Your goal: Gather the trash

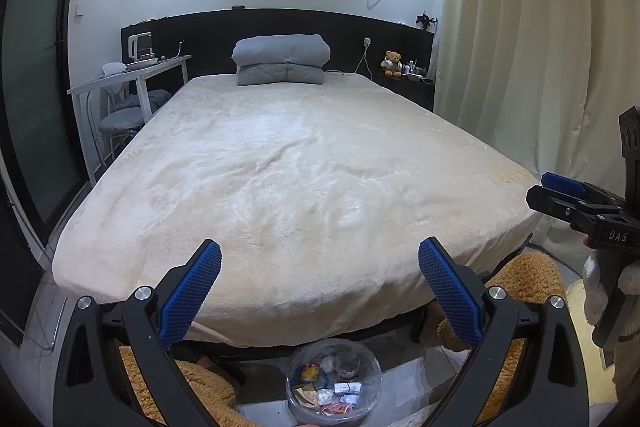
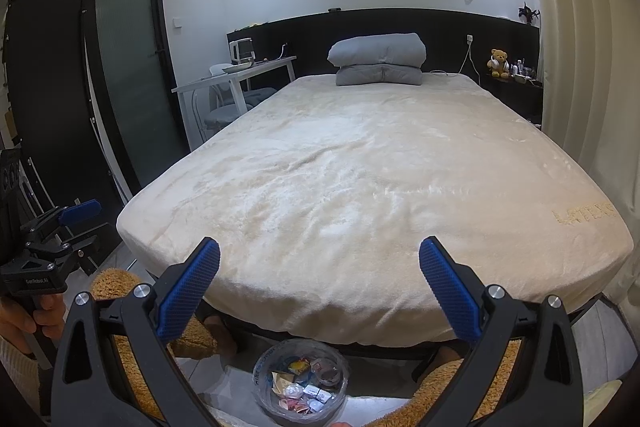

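Note:
A small bin lined with clear plastic (image 1: 334,381) stands on the floor at the foot of the bed; it holds several wrappers and crumpled scraps. It also shows in the right wrist view (image 2: 301,383). My left gripper (image 1: 320,259) is open and empty, held above the bin and before the bed's edge. My right gripper (image 2: 320,257) is open and empty in the same way. Each gripper shows from the side in the other's view, the right one (image 1: 576,197) and the left one (image 2: 60,223). I see no loose trash on the bed.
A wide bed with a cream blanket (image 1: 304,163) fills the middle, with folded grey bedding (image 1: 282,61) at its head. A white desk and chairs (image 1: 128,83) stand left. A curtain (image 1: 520,47) hangs right. Brown plush slippers (image 2: 188,339) flank the bin.

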Tool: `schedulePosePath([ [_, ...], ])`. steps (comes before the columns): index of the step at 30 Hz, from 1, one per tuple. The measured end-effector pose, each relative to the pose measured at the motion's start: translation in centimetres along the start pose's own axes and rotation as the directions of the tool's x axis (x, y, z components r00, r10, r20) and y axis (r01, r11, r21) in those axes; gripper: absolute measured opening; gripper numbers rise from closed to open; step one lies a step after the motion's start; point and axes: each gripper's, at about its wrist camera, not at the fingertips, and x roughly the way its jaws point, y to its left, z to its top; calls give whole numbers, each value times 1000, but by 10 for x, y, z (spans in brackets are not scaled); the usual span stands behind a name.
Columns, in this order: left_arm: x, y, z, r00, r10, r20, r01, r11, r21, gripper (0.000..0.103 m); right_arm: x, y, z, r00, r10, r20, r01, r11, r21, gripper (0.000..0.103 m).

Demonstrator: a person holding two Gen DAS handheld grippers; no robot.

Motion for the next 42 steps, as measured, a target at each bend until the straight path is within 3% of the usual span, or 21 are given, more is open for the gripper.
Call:
schedulePosePath([
  [42,-1,2,-3,1000,5,-1,-5,1000,17,97,0,-4,3,1000,1,-3,-1,1000,-5,99],
])
